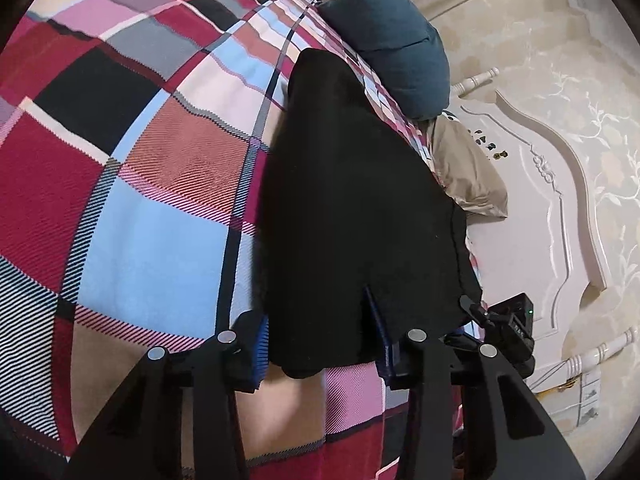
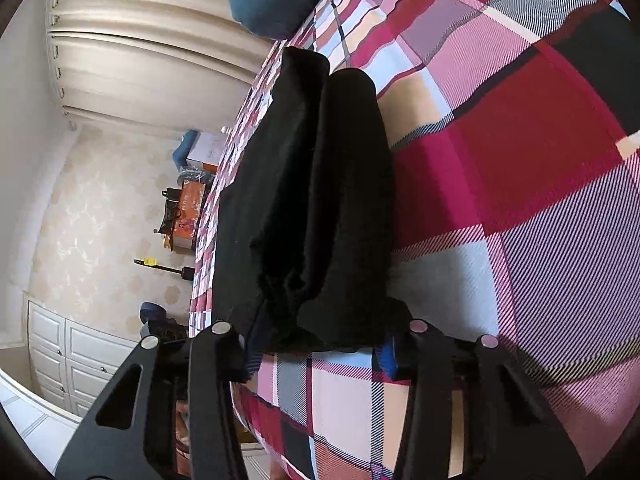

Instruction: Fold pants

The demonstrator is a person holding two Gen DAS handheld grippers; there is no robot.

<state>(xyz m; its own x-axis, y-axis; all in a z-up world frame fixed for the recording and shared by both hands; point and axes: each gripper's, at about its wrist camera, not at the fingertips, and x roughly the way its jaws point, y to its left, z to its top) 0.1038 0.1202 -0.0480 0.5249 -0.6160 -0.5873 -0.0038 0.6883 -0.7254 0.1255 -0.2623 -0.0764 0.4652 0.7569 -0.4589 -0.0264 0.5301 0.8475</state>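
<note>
The black fleecy pants (image 1: pixel 352 208) lay lengthwise on the red, pink and blue checked bedspread (image 1: pixel 132 184), stretching away toward a dark teal pillow (image 1: pixel 396 44). The left gripper (image 1: pixel 322 344) was clenched on their near end, the cloth bunched between its blue-padded fingers (image 1: pixel 380 336). In the right wrist view the right gripper (image 2: pixel 318 340) likewise gripped the near end of the pants (image 2: pixel 312 200), whose two legs lay side by side ahead of it.

Pants (image 1: pixel 352 208) lengthwise on the bed (image 1: pixel 132 208), near its edge; pillow (image 1: pixel 396 44) beyond their far end; near end between the fingers of each claw (image 1: pixel 320 348).
</note>
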